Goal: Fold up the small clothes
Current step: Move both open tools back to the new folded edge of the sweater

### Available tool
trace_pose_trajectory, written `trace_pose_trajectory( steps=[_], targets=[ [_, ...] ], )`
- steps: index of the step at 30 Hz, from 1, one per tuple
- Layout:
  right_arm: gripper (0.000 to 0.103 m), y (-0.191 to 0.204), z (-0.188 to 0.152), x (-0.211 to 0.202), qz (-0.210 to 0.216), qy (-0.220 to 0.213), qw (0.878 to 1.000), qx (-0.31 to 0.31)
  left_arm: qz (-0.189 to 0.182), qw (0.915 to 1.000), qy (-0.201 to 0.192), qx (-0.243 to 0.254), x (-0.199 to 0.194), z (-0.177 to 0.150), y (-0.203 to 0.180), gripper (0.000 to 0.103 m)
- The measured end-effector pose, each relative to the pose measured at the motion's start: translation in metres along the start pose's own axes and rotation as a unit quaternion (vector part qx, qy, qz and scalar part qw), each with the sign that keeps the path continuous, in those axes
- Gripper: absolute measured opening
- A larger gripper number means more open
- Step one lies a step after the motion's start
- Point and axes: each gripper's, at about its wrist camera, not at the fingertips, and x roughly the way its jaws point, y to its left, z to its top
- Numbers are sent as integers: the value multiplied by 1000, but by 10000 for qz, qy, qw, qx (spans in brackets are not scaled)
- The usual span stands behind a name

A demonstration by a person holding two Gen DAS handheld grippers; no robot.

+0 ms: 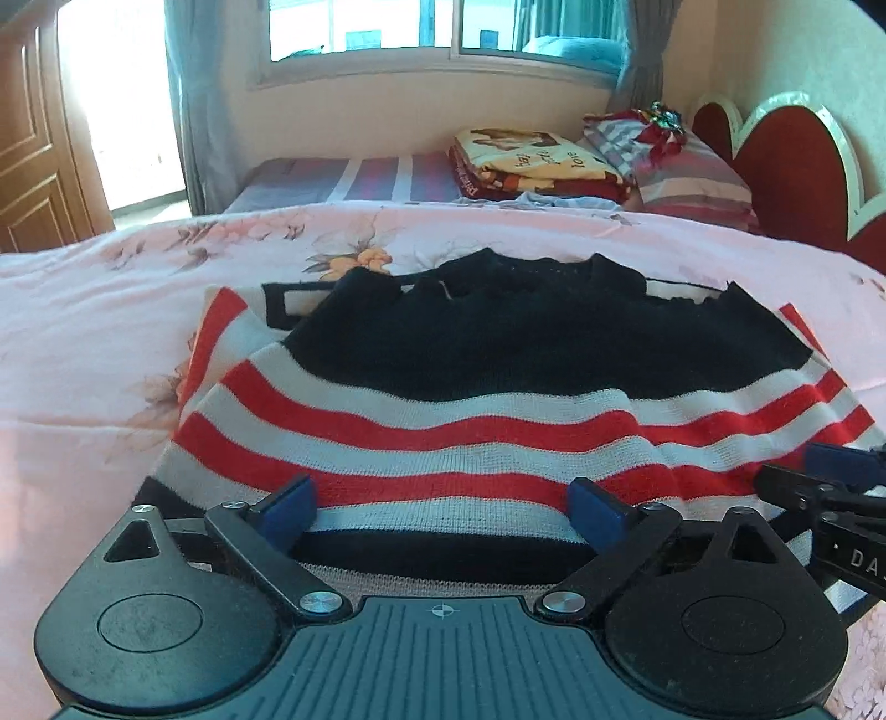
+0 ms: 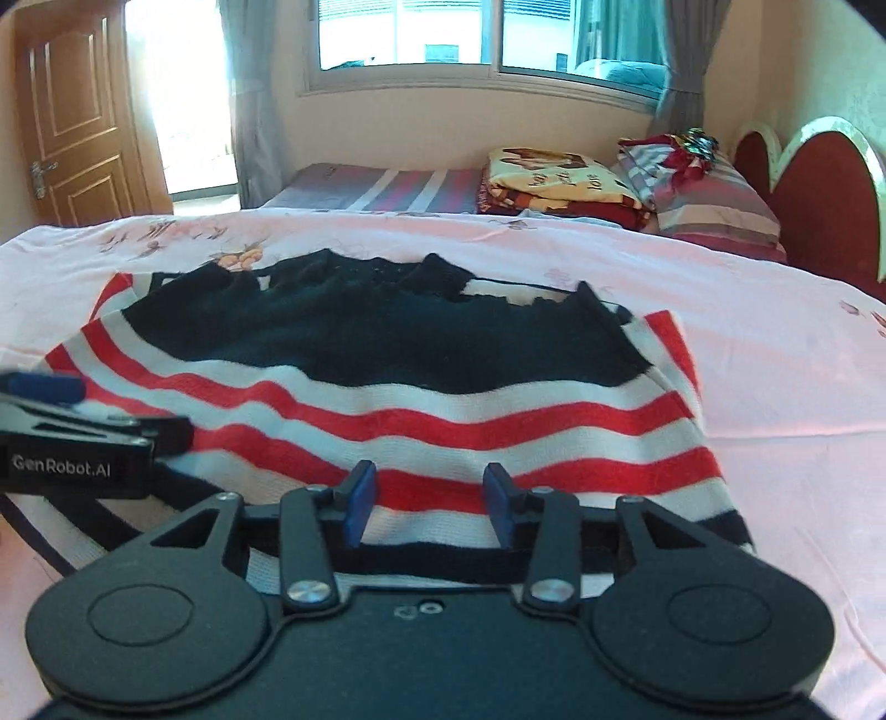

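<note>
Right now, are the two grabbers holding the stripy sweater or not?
Left gripper: jaws wide open over the sweater, holding nothing.
Right gripper: jaws partly open, not gripping the sweater.

Each camera sits just behind its own tongs, low over the near edge of the bed (image 1: 83,310), tilted downward and facing the window (image 2: 410,39). The left tongs (image 1: 443,507) view sits left of the right tongs (image 2: 426,501) view. Both share the striped sweater (image 1: 470,399) just ahead and the folded blankets (image 2: 559,177) beyond.
</note>
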Motion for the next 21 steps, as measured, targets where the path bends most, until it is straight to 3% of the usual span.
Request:
trace_pose_trajectory(
  steps=[8, 21],
  targets=[
    [40, -35, -26, -15, -431, 60, 9990, 137, 91, 9999, 2, 83, -9, -5, 1, 96],
    [43, -26, -41, -15, -681, -20, 9976, 116, 146, 9996, -17, 249, -4, -23, 11, 103]
  ],
)
